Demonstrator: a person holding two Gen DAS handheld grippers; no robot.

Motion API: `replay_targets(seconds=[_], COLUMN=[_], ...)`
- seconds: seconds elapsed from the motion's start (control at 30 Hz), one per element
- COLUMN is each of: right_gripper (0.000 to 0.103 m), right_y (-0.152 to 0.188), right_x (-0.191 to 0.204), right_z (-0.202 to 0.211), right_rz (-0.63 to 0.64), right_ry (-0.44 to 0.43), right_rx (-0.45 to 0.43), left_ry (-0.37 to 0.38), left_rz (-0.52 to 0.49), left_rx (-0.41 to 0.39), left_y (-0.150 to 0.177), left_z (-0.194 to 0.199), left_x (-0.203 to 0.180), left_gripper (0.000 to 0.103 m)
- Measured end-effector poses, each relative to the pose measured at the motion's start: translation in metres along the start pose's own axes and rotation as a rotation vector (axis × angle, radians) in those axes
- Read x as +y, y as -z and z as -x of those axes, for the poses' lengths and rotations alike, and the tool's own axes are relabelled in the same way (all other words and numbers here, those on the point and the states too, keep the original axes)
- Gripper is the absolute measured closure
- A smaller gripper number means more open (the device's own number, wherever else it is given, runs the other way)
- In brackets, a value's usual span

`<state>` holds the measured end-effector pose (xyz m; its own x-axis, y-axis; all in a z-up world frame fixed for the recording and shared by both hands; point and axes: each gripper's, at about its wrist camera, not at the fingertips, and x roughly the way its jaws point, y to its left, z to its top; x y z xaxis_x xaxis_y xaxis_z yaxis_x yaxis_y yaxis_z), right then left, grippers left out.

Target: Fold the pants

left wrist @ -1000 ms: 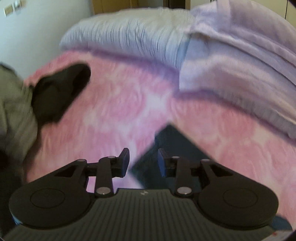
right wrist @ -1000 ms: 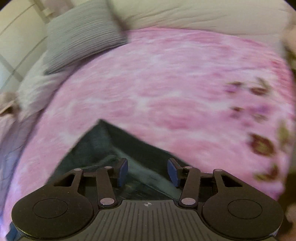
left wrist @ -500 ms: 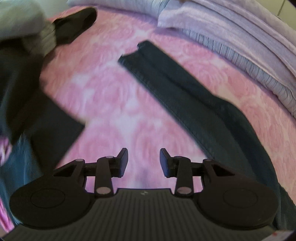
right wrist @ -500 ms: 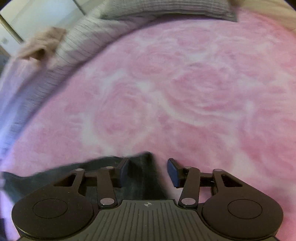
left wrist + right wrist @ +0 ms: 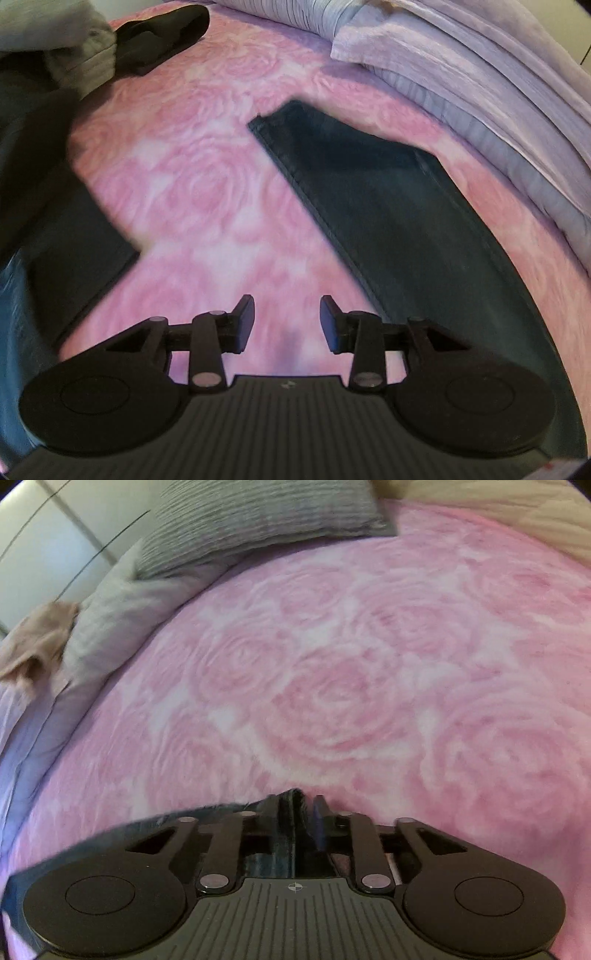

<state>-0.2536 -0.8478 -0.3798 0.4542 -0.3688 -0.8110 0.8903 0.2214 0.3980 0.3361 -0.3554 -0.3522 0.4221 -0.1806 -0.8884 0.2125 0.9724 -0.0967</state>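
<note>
Dark pants (image 5: 388, 206) lay flat on pink rose bedspread (image 5: 207, 192), beside pillows (image 5: 480, 92). Left gripper (image 5: 287, 324) spread, empty, above bedspread. Right gripper (image 5: 295, 812) pinched pants edge (image 5: 291, 805), jaws opening.

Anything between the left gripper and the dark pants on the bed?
Nothing visible does. Only bare pink blanket lies between the left gripper and the pants, whose seamed edge runs just to its right.
</note>
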Motion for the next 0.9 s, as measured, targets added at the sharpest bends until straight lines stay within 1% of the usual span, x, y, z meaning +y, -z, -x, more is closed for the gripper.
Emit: replay_targets(seconds=[0.07,0.13,0.17,0.23,0.33,0.37,0.43,0.47,0.53,0.57,0.63,0.67,0.73,0.77,0.83,0.87,0.9], right_gripper=[0.059,0.058,0.058,0.058,0.058,0.058,0.058,0.058,0.058,0.058,0.058,0.058,0.058,0.058,0.058,0.058,0.058], right_y=[0.003,0.01,0.015,0.029,0.053,0.06,0.077,0.083,0.095,0.101,0.111,0.115,0.123,0.127,0.133,0.135,0.137], right_x=[0.001,0.006,0.006,0.007,0.013,0.016,0.019,0.021,0.025,0.027,0.033,0.035,0.04,0.042,0.047,0.049,0.052], right_z=[0.014,0.031,0.04,0.059,0.08,0.085,0.095,0.099,0.107,0.112,0.118,0.12,0.121,0.123,0.128,0.132,0.135], right_rz=[-0.021,-0.023,-0.027,-0.053,-0.085,-0.094,-0.12,-0.135,-0.15,-0.148,-0.135,-0.128,-0.118,-0.118,-0.118,-0.117,-0.114], right_ry=[0.031,0.075,0.093,0.124,0.178,0.205,0.253,0.274,0.301,0.313,0.34,0.351,0.377,0.388,0.394,0.392,0.386], right_rx=[-0.036,-0.056,-0.06,-0.08,-0.108,-0.121,-0.138,-0.14,-0.146,-0.154,-0.163,-0.16,-0.148,-0.143,-0.147,-0.153,-0.157], left_ry=[0.003,-0.006,0.002,0.019,0.096,0.098,0.088,0.088,0.089,0.082,0.024,-0.008,-0.073,-0.089,-0.089,-0.077,-0.039], left_rz=[0.011,-0.017,-0.057,-0.182,-0.313,-0.357,-0.414,-0.429,-0.464,-0.475,-0.475,-0.455,-0.387,-0.357,-0.345,-0.364,-0.39], left_rx=[-0.006,-0.006,-0.02,-0.044,-0.013,-0.004,0.005,0.001,-0.054,-0.086,-0.167,-0.199,-0.288,-0.322,-0.355,-0.362,-0.352], left_y=[-0.017,-0.036,-0.044,-0.057,-0.067,-0.068,-0.073,-0.077,-0.094,-0.103,-0.133,-0.15,-0.18,-0.191,-0.2,-0.196,-0.186], left_z=[-0.019,-0.037,-0.044,-0.056,-0.075,-0.083,-0.101,-0.111,-0.126,-0.132,-0.145,-0.15,-0.152,-0.148,-0.137,-0.129,-0.119], left_x=[0.0,-0.004,-0.009,-0.022,-0.042,-0.049,-0.059,-0.063,-0.074,-0.078,-0.091,-0.097,-0.102,-0.101,-0.096,-0.091,-0.084], left_gripper=[0.069,0.07,0.07,0.07,0.07,0.07,0.071,0.067,0.065,0.065,0.065,0.066,0.067,0.07,0.07,0.071,0.071])
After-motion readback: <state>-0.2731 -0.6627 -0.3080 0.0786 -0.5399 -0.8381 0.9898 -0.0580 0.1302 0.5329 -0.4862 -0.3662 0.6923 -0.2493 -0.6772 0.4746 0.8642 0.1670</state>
